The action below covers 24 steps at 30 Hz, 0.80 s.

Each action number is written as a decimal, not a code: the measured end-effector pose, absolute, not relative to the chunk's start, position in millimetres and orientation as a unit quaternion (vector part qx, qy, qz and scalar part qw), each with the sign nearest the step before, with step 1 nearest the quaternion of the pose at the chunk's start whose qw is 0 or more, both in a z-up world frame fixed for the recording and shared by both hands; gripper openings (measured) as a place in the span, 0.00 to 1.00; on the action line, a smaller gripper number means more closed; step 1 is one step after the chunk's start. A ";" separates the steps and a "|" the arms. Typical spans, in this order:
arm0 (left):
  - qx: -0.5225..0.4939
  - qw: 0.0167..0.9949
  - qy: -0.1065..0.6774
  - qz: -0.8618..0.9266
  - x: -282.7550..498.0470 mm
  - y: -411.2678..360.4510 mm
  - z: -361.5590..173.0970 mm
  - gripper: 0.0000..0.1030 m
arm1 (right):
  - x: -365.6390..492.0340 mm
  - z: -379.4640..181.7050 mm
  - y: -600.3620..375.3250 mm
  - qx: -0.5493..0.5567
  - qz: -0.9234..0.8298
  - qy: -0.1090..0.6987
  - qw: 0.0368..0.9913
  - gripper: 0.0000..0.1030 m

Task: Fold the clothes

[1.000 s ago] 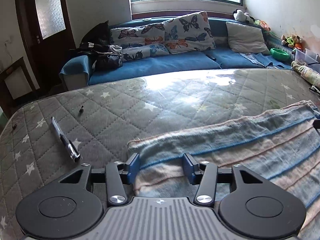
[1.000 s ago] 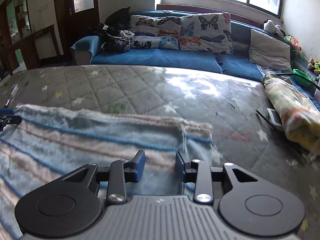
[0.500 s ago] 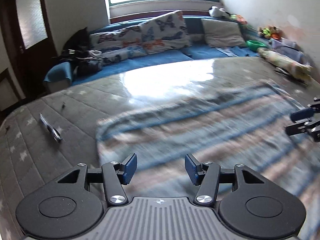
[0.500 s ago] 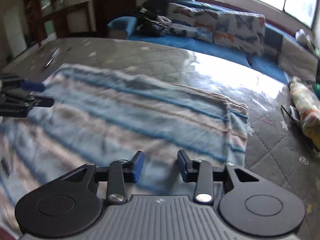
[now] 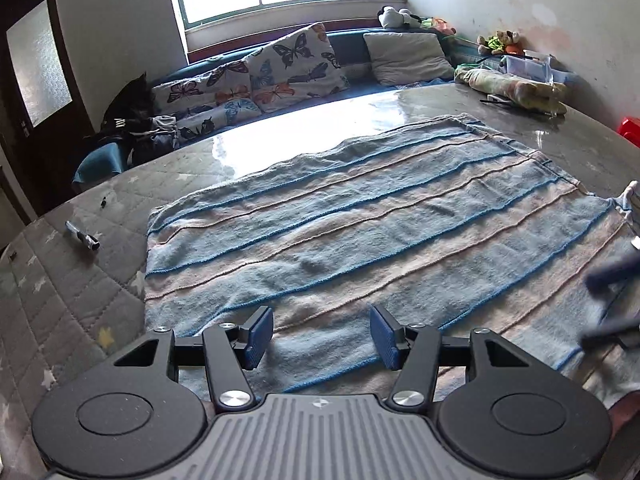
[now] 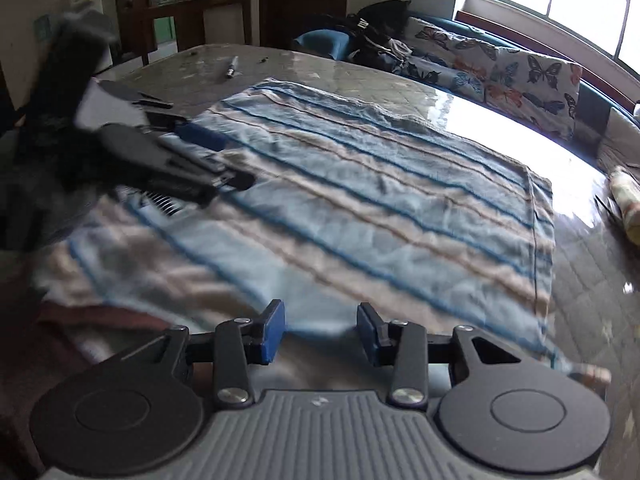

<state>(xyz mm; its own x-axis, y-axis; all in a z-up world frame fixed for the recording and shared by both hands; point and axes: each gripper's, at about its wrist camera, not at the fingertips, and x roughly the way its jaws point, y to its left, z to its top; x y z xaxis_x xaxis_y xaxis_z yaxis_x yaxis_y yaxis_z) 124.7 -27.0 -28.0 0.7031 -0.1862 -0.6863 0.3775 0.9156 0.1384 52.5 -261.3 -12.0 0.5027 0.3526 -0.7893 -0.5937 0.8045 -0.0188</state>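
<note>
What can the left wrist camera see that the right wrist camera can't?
Only the left wrist view shows the stuffed toys by the wall and the plain grey cushion. Only the right wrist view shows the dark wooden cabinet. Both show the striped towel spread flat on the quilted mattress, the pen, the butterfly pillows, and both grippers open.

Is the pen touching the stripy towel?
Apart. In the left wrist view, the pen lies left of the striped towel, with bare grey quilted mattress showing between them.
</note>
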 end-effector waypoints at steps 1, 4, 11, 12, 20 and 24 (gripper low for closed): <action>0.133 0.913 0.353 -0.152 124.8 -26.2 -28.4 0.58 | 43.9 -11.1 -262.1 -0.144 0.279 0.416 0.854 0.40; 0.128 0.914 0.354 -0.149 124.5 -24.6 -29.3 0.61 | 23.1 -11.0 -265.1 -0.150 0.282 0.415 0.852 0.40; 0.115 0.918 0.353 -0.138 126.4 -18.6 -30.3 0.68 | -17.1 -6.0 -281.3 -0.165 0.293 0.425 0.840 0.40; 0.116 0.919 0.350 -0.137 125.7 -18.5 -30.7 0.69 | -18.4 -5.2 -282.9 -0.164 0.290 0.429 0.840 0.40; 0.114 0.921 0.349 -0.128 124.4 -18.9 -31.9 0.73 | 7.0 4.2 -293.8 -0.120 0.251 0.398 0.874 0.42; 0.106 0.922 0.351 -0.125 125.8 -16.2 -32.8 0.76 | 32.1 -8.9 -301.9 -0.096 0.223 0.401 0.883 0.42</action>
